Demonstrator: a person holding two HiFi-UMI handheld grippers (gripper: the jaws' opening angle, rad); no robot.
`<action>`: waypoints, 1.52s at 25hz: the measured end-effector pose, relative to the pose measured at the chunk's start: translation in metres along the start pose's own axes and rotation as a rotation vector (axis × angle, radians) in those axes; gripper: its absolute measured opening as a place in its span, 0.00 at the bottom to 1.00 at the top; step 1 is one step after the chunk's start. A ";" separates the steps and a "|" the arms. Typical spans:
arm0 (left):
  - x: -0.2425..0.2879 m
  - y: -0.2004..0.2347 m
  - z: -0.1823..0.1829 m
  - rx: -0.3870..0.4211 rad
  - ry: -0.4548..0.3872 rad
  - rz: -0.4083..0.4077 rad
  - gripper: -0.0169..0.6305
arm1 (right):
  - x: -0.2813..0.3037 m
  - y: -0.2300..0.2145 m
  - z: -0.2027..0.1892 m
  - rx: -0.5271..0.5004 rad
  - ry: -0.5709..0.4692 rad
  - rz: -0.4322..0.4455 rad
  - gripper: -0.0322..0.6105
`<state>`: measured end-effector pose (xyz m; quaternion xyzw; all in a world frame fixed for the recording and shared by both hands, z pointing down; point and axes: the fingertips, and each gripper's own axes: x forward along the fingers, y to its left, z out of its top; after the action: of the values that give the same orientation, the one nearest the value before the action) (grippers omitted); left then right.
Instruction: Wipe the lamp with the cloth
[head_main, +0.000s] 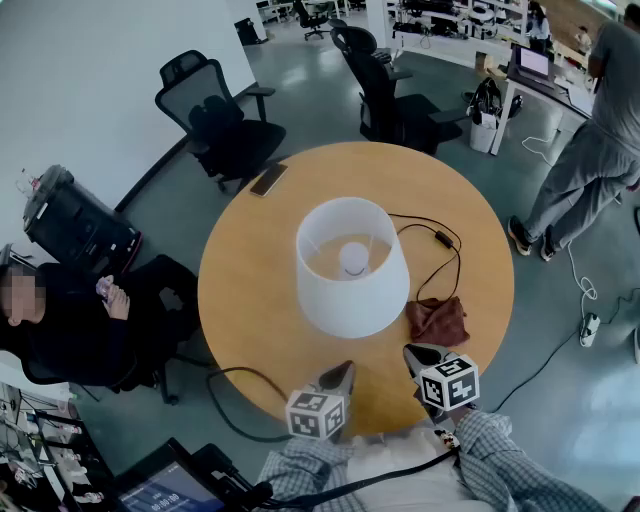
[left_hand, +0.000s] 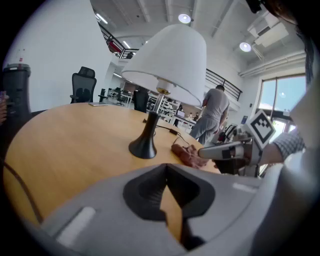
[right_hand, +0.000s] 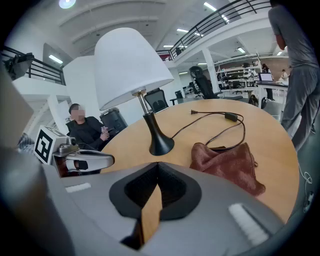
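Left tongs (head_main: 343, 370) and right tongs (head_main: 412, 352) are both over the near edge of the round wooden table (head_main: 245, 300), side by side, angled down toward the middle. Jaws on both are fully closed, with nothing between them. Lamp (head_main: 350, 265) stands upright about mid-table: white shade, thin metal stem, black flared base. Neither tongs touches it. Cloth (head_main: 437, 320) is reddish-brown and crumpled. It lies flat on the table toward the near-right edge, right of the lamp base and apart from it. Right tongs' tip is just beside the cloth's near-left side; can't tell if it touches, but it's not gripping it. Black cord (head_main: 445, 240) runs from the lamp base, loops toward the right edge and comes back to the cloth's far side. Phone (head_main: 268, 179) lies at the far-left edge. Off the table: office chairs (head_main: 225, 125) beyond the far edge, one person seated at left, another standing at right.
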<state>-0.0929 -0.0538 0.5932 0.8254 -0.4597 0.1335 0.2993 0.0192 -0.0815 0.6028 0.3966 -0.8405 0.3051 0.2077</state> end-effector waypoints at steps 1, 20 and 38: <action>0.001 0.000 0.000 0.000 0.001 0.001 0.03 | 0.000 -0.001 0.000 -0.001 -0.001 0.000 0.05; 0.006 0.003 0.002 -0.001 0.008 0.003 0.03 | 0.004 0.000 0.005 -0.016 0.000 0.013 0.05; -0.018 0.023 0.038 0.059 -0.117 0.012 0.03 | 0.009 -0.004 0.017 0.023 -0.038 0.027 0.05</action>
<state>-0.1242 -0.0745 0.5626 0.8376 -0.4771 0.1002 0.2466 0.0151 -0.0993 0.5969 0.3932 -0.8461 0.3101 0.1829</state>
